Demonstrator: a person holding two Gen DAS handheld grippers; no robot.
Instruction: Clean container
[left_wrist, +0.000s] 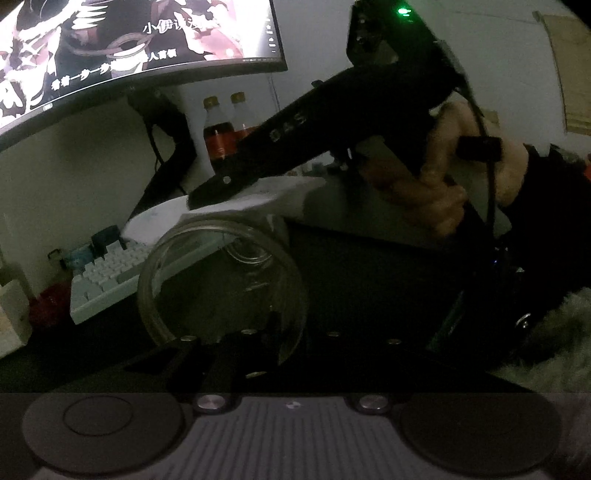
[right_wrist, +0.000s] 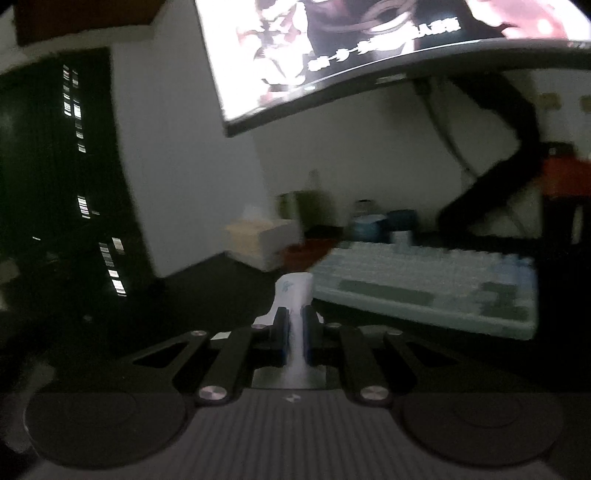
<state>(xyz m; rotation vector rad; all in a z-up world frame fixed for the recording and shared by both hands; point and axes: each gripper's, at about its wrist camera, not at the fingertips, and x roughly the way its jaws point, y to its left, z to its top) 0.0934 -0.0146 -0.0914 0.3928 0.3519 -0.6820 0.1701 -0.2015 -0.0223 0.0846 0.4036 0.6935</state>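
Two grippers are working together here, and you are partway through the wiping, as far as I can judge. Your left gripper (left_wrist: 258, 332) is pinching the near rim of the clear round glass container (left_wrist: 221, 284), jaws nearly closed on the wall, and is holding it tipped so its mouth is facing the camera above the dark desk (left_wrist: 369, 266). Your right gripper (right_wrist: 294, 332) is clamping a folded white paper tissue (right_wrist: 294, 291) tightly between its blue pads. In the left wrist view that tissue is lying across the top edge of the container, just under the right gripper's black fingers (left_wrist: 236, 177), so you are working the upper rim from outside; the frames are too dim to say whether the tissue is pressing on the glass. The inside of the container is looking untouched from here, though dirt or streaks are impossible to make out in this light. I judge that the inner wall and the base are still waiting for you.

Around you, a pale mechanical keyboard (left_wrist: 110, 273) is sitting just behind the container, two dark cola bottles (left_wrist: 221, 133) are standing further back, and a curved lit monitor (left_wrist: 110, 48) is hanging above. The keyboard is crowding the far side, so you are risking a knock there if you swing the glass away from you.
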